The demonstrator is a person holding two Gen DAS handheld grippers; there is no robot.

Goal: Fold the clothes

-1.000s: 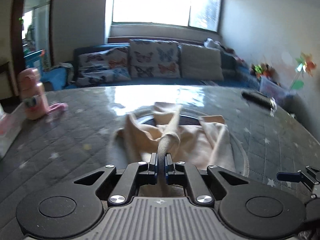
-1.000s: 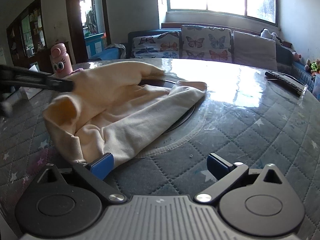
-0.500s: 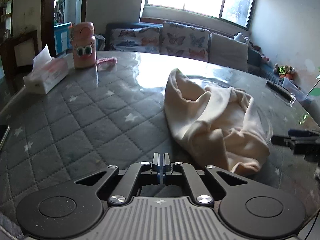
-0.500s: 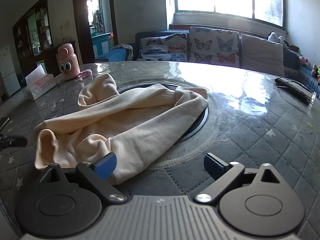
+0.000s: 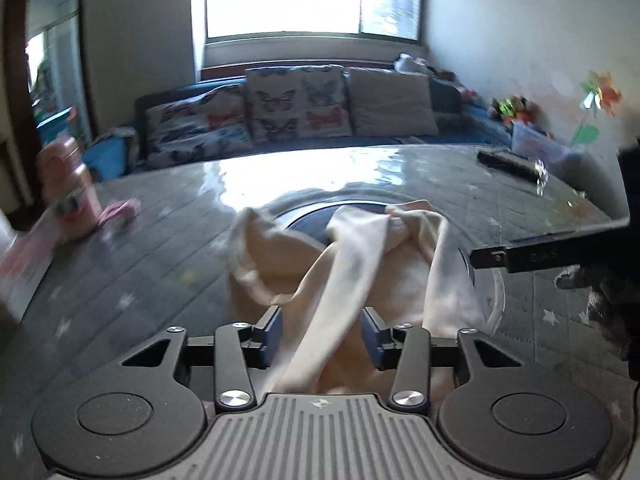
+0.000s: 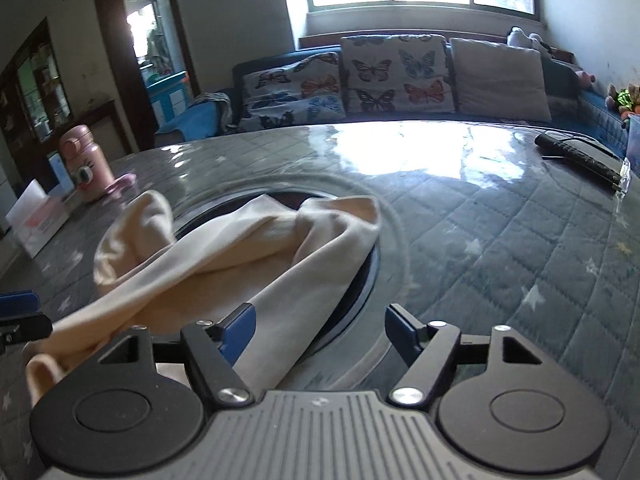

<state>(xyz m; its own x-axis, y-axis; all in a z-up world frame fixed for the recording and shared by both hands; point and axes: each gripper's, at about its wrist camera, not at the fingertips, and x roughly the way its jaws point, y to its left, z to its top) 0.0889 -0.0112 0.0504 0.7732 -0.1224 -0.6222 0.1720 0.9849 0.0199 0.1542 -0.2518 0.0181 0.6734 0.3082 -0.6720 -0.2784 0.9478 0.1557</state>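
Left claw: jaws apart, a strip of the crumpled cream cotton garment lying between them, ungripped.
Right claw: spread, garment at its left finger.
Risk: closing on one loose layer may drag the heap askew.

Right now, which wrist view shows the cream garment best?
The right wrist view: the cream garment lies sharp and nearly whole across the table. The left wrist view shows it blurred, a strip running between the open left gripper fingers.
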